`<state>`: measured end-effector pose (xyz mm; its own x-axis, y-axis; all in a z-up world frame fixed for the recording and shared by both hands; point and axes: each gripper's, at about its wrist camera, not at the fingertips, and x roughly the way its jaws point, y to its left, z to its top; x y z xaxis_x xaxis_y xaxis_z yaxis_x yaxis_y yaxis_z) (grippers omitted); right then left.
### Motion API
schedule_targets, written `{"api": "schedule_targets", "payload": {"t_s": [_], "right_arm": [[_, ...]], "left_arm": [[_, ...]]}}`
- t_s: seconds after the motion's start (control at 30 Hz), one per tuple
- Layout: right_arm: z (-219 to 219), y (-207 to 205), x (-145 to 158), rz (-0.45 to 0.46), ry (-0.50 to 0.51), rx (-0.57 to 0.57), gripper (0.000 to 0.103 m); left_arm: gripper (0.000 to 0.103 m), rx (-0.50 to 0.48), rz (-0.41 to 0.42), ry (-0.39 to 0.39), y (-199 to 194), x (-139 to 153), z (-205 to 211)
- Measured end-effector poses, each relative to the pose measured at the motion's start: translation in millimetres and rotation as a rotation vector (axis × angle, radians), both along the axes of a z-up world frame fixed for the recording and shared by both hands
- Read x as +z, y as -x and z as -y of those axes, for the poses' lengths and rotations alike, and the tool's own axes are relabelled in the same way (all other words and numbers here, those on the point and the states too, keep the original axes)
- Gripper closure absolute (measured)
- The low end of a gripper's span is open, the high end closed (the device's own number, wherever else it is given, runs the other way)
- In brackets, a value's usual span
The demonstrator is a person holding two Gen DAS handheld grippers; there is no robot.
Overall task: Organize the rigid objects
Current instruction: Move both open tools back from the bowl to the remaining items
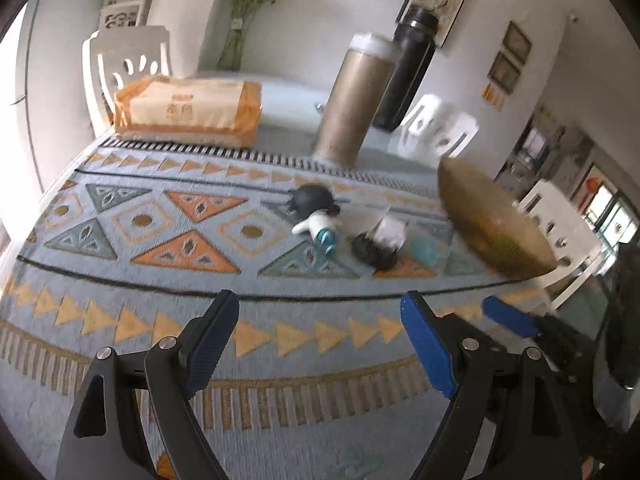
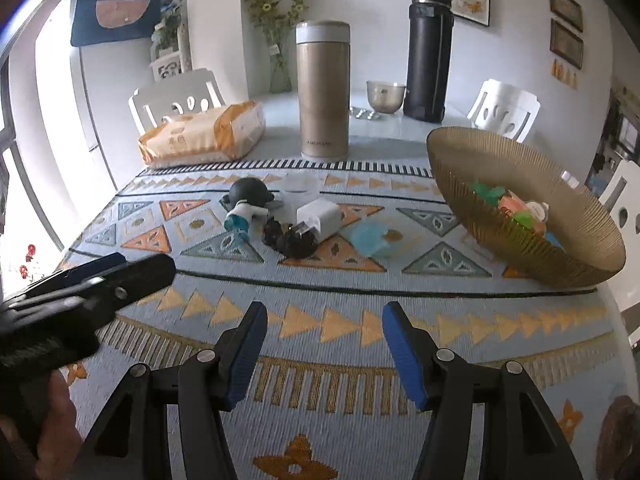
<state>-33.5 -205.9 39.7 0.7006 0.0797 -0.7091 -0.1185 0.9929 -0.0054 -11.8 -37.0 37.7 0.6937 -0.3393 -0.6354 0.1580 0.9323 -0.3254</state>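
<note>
Both grippers hang wide open and empty at the bottom of their frames: the left gripper point(image 1: 320, 344) and the right gripper point(image 2: 324, 344). Mid-frame on the patterned woven tablecloth point(image 2: 340, 320) lies a white plastic charger block point(image 2: 318, 218), likely light, stiff and smooth; its flat sides look best to pinch. The ribbed golden bowl point(image 2: 472, 196) sits at right.
</note>
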Motion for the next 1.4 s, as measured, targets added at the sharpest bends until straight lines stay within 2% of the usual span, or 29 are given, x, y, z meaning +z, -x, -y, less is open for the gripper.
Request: {"api": "schedule_targets", "payload": {"t_s": [0.1,0.23,0.3,0.37,0.57,1.0,1.17,1.33,1.4], "right_arm": [[-5,-3,-5,-0.009,0.035,0.003,0.037],[-15,1,-5,0.007,0.1,0.008,0.035],[-17,3,-4,0.019,0.116,0.01,0.026],[-17,4,-3,0.029,0.119,0.007,0.024],[-14,2,-3,0.018,0.109,-0.003,0.023],[-14,0,-6,0.008,0.113,-0.003,0.022],[-8,-1,-5,0.006,0.081,-0.018,0.022],[10,-5,-3,-0.014,-0.01,-0.067,0.022],[18,-5,-1,-0.013,-0.047,-0.083,0.022]], "left_arm": [[0.021,-0.015,-0.053,-0.019,-3,-8,4],[0.021,0.002,-0.041,-0.058,2,-7,8],[0.021,0.003,-0.048,-0.048,4,-6,5],[0.021,0.01,-0.056,-0.037,3,-7,2],[0.021,0.027,-0.076,-0.014,1,-11,-4],[0.021,0.01,-0.054,-0.07,3,-8,5],[0.021,0.015,-0.053,-0.068,3,-8,5],[0.021,0.021,-0.056,-0.056,2,-7,2],[0.023,0.011,-0.087,-0.047,-2,-7,0]]}}
